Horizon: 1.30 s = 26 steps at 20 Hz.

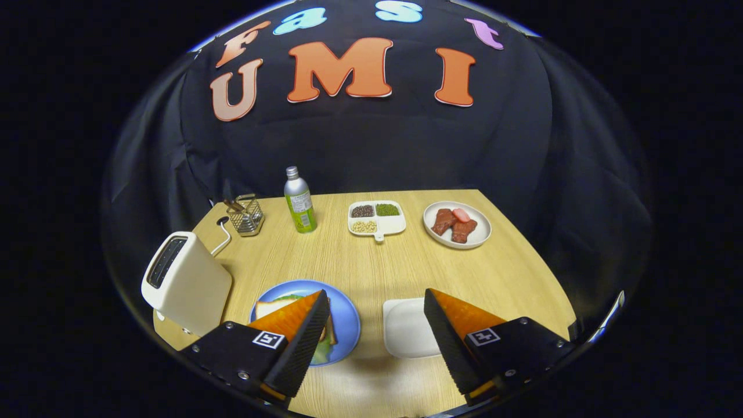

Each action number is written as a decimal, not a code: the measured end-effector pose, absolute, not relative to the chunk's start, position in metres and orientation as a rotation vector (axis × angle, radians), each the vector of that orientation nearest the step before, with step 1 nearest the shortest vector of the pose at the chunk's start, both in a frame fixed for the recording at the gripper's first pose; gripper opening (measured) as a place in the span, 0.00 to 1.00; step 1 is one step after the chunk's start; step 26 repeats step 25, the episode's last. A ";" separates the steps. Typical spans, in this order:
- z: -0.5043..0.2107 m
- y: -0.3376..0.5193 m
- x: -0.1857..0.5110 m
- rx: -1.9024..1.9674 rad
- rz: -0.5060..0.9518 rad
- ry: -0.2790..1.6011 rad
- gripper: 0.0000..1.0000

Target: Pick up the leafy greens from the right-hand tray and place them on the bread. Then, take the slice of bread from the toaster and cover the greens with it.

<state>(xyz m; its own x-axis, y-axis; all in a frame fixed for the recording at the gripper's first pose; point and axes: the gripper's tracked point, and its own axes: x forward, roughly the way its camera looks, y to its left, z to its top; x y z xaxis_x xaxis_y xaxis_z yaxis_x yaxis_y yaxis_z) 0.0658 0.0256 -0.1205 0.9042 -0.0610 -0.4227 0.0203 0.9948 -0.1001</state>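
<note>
White toaster (186, 284), blue plate (348, 319), pale wood-grain table (360, 261), green bottle (300, 201) with a silver top.

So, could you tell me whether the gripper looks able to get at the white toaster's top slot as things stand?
Probably yes. The gripper is open and holds nothing, and the white toaster stands just beyond its left finger on the wooden table, its top slot facing up with nothing over it.

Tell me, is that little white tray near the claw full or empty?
Empty, as far as it shows. The white tray has a bare surface just ahead of the open gripper; one finger hides its corner. Greens peek from the bread on the blue plate.
</note>
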 end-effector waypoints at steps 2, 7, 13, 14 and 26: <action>-0.099 0.025 0.063 -0.104 -0.036 0.410 0.98; -0.037 0.028 0.058 -0.148 -0.025 0.293 0.98; 0.016 0.044 0.045 -0.125 -0.003 0.195 0.98; 0.020 0.047 0.043 -0.130 -0.001 0.181 0.98; 0.021 0.069 0.031 -0.115 -0.002 0.151 0.98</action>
